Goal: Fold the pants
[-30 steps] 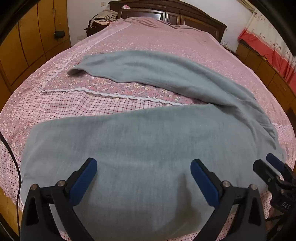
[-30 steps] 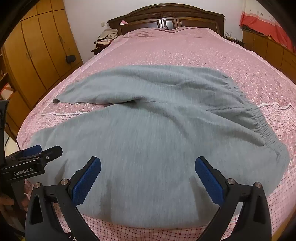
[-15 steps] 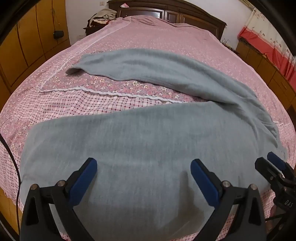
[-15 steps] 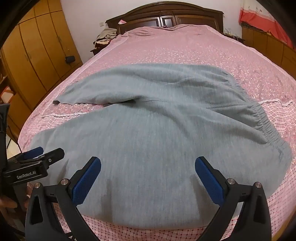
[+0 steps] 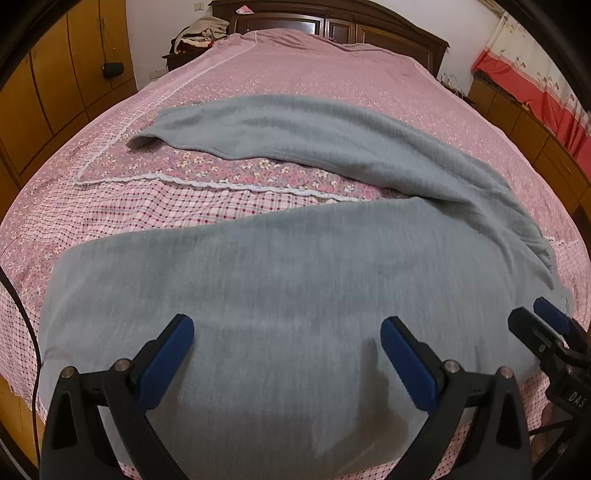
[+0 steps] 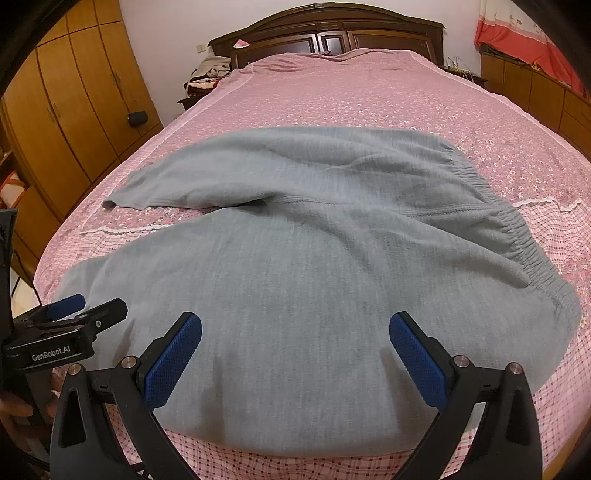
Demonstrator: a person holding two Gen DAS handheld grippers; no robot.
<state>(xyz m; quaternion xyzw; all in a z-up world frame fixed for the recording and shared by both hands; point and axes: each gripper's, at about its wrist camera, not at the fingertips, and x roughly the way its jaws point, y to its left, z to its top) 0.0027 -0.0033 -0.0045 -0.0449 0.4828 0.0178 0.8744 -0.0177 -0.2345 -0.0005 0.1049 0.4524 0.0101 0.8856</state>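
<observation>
Grey sweatpants (image 5: 295,266) (image 6: 314,258) lie spread flat on the pink bed, legs splayed apart toward the left. The near leg runs along the bed's front edge and the far leg (image 5: 295,133) angles off behind it. An elastic waistband (image 6: 517,236) is at the right. My left gripper (image 5: 286,354) hovers open over the near leg, blue pads wide apart with nothing between them. My right gripper (image 6: 295,350) is open above the seat and hip area. Each gripper shows in the other's view, the right gripper (image 5: 543,332) and the left gripper (image 6: 77,314).
The pink floral and checked bedspread (image 5: 166,206) covers a wide bed with a dark wooden headboard (image 6: 332,33). Wooden wardrobes (image 6: 74,110) stand at the left, low cabinets (image 6: 535,85) at the right. A heap of clothes (image 5: 199,33) sits beside the headboard.
Both grippers have drifted slightly forward and down over the pants, staying open. The pants have not visibly moved.
</observation>
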